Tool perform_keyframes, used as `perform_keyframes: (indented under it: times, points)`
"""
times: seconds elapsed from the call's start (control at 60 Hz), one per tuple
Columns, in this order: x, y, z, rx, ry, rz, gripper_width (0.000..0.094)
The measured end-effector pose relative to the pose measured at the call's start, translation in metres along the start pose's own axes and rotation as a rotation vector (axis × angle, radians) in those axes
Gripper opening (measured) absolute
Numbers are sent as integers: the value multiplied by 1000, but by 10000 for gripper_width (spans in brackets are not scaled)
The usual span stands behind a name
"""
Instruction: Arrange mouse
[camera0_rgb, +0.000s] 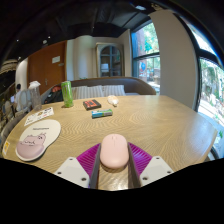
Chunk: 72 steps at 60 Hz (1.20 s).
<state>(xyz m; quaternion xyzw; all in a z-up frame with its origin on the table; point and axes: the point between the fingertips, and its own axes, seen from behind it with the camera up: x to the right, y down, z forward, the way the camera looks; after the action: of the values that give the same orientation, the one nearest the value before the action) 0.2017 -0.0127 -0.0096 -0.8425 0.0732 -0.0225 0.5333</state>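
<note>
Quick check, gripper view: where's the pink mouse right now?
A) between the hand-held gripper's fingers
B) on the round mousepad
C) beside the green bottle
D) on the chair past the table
A: the pink mouse sits between the hand-held gripper fingers, flanked by their magenta pads, well clear of the round mousepad and the green bottle farther back on the table.

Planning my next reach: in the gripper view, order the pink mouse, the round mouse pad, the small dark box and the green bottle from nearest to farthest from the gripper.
1. Pink mouse, between the fingers of the gripper.
2. Round mouse pad, ahead to the left.
3. Small dark box, mid-table, beyond the mouse.
4. Green bottle, at the far edge, left.
</note>
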Motion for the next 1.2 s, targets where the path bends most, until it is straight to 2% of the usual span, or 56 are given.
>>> perform_keyframes:
  times: [0.133, 0.233, 0.3, 0.417, 0.567, 0.667, 0.833, 1.133, 1.2]
  points:
    - [0, -1, -1, 35, 39, -9, 474]
    - [0, 0, -4, 7, 59, 34, 406]
    - [-11, -10, -16, -2, 55, 87, 392]
    - [-66, -69, -44, 102, 21, 69, 391]
    - [-170, -108, -39, 144, -45, 59, 390]
    - [-233, -97, -13, 108, -78, 23, 390]
    - [-296, -53, 21, -35, -137, 0, 392]
    - [-283, -19, 42, -152, -85, -14, 394]
    - [-282, -18, 43, -131, -81, -29, 397]
